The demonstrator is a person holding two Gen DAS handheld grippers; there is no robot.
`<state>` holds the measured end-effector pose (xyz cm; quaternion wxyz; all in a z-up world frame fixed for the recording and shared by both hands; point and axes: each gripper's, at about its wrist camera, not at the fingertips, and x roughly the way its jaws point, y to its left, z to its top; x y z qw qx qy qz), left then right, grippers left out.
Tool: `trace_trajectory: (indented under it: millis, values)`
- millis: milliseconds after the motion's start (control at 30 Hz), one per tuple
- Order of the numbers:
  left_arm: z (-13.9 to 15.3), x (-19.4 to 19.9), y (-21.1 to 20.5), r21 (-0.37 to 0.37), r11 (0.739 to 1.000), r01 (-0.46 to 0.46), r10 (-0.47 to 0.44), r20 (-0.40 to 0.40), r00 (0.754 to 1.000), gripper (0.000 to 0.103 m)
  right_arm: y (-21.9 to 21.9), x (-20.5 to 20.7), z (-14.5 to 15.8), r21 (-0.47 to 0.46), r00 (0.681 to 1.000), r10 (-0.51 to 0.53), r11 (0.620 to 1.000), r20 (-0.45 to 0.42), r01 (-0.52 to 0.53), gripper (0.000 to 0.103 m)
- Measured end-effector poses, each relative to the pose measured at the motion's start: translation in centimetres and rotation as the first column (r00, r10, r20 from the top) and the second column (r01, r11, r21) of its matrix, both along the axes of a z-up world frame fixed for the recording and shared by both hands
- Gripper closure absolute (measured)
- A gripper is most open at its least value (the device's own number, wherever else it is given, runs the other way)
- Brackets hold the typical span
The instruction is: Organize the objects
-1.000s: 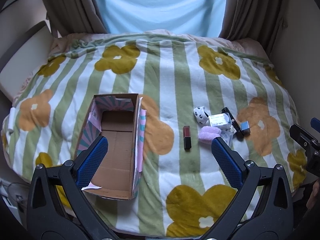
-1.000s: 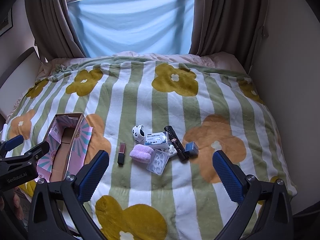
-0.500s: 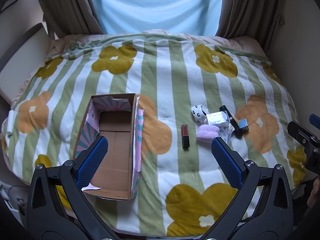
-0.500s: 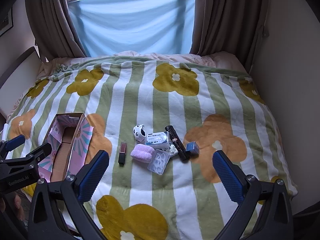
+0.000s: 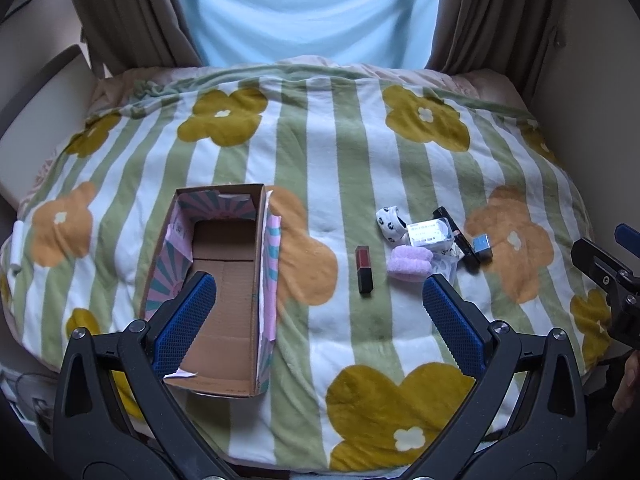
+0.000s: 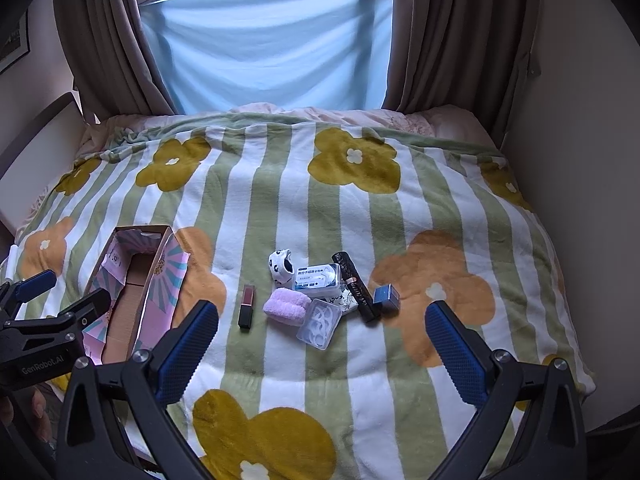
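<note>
Both grippers hang above the near edge of a bed covered by a striped flower blanket [image 5: 320, 152], each spread wide and holding nothing. The left gripper [image 5: 318, 304] has an open cardboard box [image 5: 224, 276] just ahead of its left finger, empty inside. Ahead and to its right lies a red lipstick [image 5: 364, 269], then a cluster of small things — a purple fluffy pad [image 5: 410, 264], a patterned white sock [image 5: 390, 224], a clear labelled box [image 5: 430, 233], a black tube [image 5: 460, 238] and a small blue cube [image 5: 482, 245]. The right gripper [image 6: 320, 342] has that cluster straight ahead between its fingers, with a clear case of rings [image 6: 319, 323] nearest — the cardboard box sits off to its left.
</note>
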<state>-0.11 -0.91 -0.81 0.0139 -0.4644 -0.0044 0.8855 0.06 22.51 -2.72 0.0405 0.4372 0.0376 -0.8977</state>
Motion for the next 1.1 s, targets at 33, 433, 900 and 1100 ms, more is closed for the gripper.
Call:
trace_trajectory:
  millis: [33, 433, 900, 1100]
  values:
    - [0.0, 0.0, 0.1, 0.000, 1.000, 0.002, -0.002, 0.000, 1.000, 0.001, 0.0, 0.0, 0.0, 0.000, 1.000, 0.000, 1.000, 0.000, 0.000, 0.001]
    - [0.0, 0.2, 0.4, 0.002, 1.000, 0.007, -0.007, 0.001, 1.000, 0.001, 0.1, 0.0, 0.0, -0.001, 1.000, -0.002, 1.000, 0.000, 0.002, 0.001]
    - [-1.2, -0.8, 2.4, 0.017, 0.999, 0.036, -0.036, 0.039, 0.999, 0.001, 0.0, -0.1, -0.7, -0.004, 1.000, -0.001, 1.000, 0.014, 0.002, 0.001]
    - [-3.2, -2.4, 4.4, 0.054, 0.995, 0.088, -0.094, 0.110, 0.989, 0.001, 2.3, -1.5, -1.8, -0.024, 0.998, -0.008, 1.000, 0.055, 0.009, 0.001]
